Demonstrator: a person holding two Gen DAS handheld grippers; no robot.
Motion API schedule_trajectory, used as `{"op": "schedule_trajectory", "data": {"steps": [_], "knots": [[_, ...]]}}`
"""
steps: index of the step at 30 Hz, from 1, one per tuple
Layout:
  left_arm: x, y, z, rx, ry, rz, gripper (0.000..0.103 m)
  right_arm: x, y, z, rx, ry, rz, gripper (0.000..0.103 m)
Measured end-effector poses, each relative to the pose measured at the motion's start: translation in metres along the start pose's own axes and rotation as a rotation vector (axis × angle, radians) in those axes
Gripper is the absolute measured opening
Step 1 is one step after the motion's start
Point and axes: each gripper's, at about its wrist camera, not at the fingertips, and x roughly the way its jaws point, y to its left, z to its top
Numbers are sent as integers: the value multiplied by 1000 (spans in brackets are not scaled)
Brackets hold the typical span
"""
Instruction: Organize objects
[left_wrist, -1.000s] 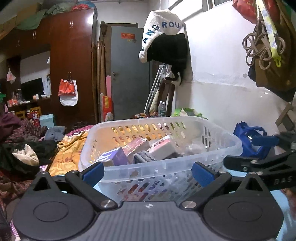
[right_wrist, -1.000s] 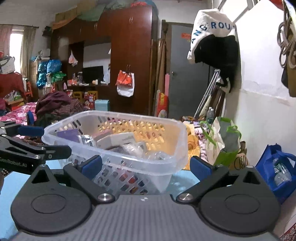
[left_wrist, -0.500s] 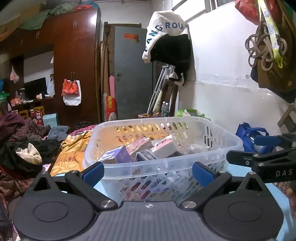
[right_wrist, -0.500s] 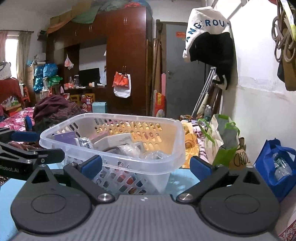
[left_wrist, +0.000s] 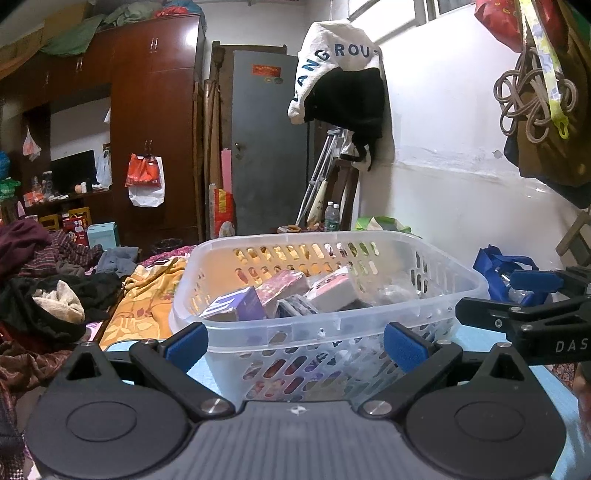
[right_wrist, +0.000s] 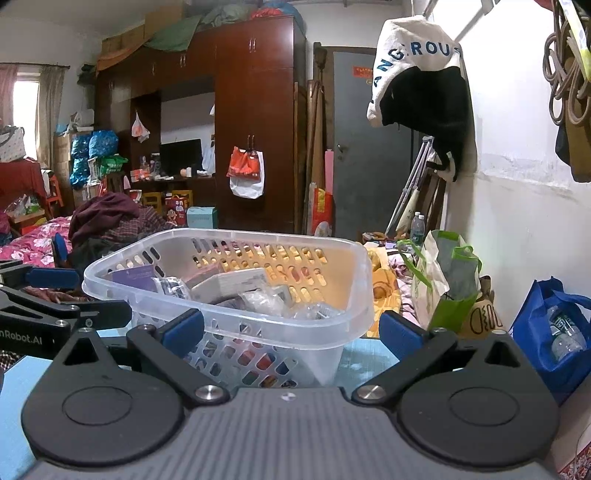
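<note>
A translucent white plastic basket (left_wrist: 332, 317) (right_wrist: 258, 317) stands on a light blue tabletop (right_wrist: 362, 362) right in front of both grippers. Inside lie several small packs: a purple box (left_wrist: 240, 306), a pink patterned pack (left_wrist: 284, 286), a white pack (left_wrist: 336, 286), and clear wrapped items (right_wrist: 273, 302). My left gripper (left_wrist: 293, 345) is open, its blue pads wide apart just short of the basket's near wall. My right gripper (right_wrist: 291, 330) is open too, close to the basket's near corner. Each gripper shows at the edge of the other's view, right one (left_wrist: 524, 317), left one (right_wrist: 48, 295).
A white wall runs along the right with hanging bags and rope (left_wrist: 532, 96). A blue bag (right_wrist: 554, 332) and a green-trimmed bag (right_wrist: 447, 280) sit by the wall. Piled clothes (left_wrist: 44, 291) and an orange blanket (left_wrist: 147, 295) lie left of the table. A dark wardrobe (right_wrist: 255, 122) stands behind.
Both views have shifted slightly; the basket sits a little further right in the left wrist view and a little lower in the right wrist view. Both grippers stay open and hold nothing.
</note>
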Motion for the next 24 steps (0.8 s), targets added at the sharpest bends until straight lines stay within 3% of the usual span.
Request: {"op": "schedule_trajectory", "data": {"steps": [24], "knots": [[-3, 3, 0, -8, -2, 11, 102, 0, -1, -3, 4, 3, -4, 103]]}}
